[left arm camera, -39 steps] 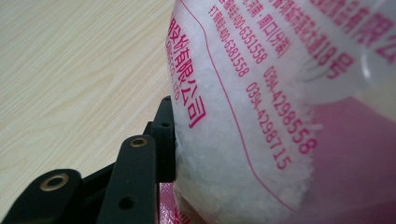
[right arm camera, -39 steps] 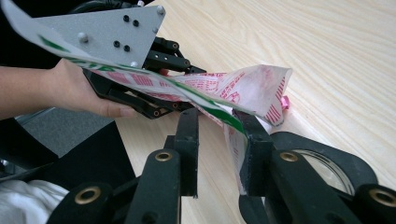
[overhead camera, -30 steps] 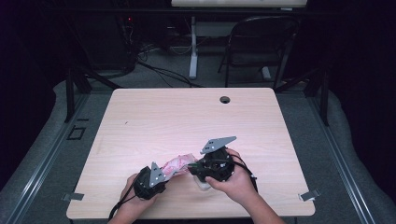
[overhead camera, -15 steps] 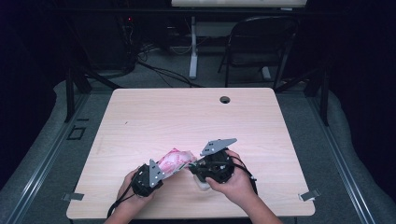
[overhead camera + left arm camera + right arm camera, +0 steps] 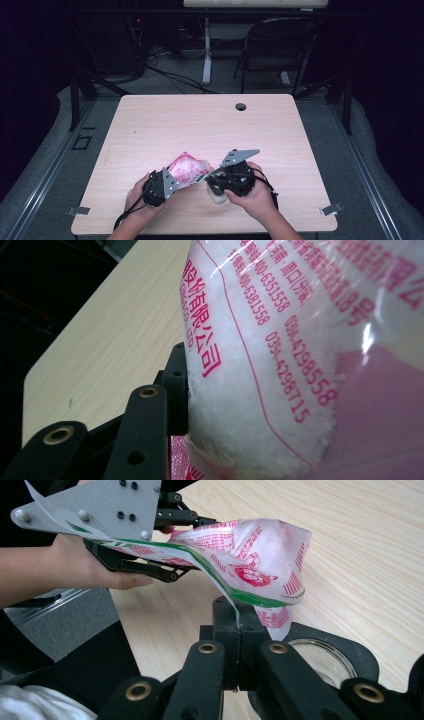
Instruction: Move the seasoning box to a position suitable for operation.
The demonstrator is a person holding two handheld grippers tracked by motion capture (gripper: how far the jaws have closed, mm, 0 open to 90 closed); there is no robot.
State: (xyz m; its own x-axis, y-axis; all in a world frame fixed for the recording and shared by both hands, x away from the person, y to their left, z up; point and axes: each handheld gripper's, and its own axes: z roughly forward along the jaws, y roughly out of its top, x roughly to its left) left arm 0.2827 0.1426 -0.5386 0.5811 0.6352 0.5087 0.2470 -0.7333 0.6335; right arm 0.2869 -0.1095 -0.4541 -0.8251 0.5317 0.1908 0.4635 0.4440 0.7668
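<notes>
Right now my left gripper (image 5: 172,183) clamps the white-grain-filled bag (image 5: 187,169), its length along the table's (image 5: 150,125) near edge, my right gripper (image 5: 214,175) pinching its corner above what seems a glass jar (image 5: 320,665).

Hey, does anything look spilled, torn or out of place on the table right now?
Nothing spilled on the light wooden table. The pink-printed clear plastic bag of white granules is held up between the left gripper and right gripper, whose shut jaws pinch its green-striped edge; whether that edge is torn is unclear.
</notes>
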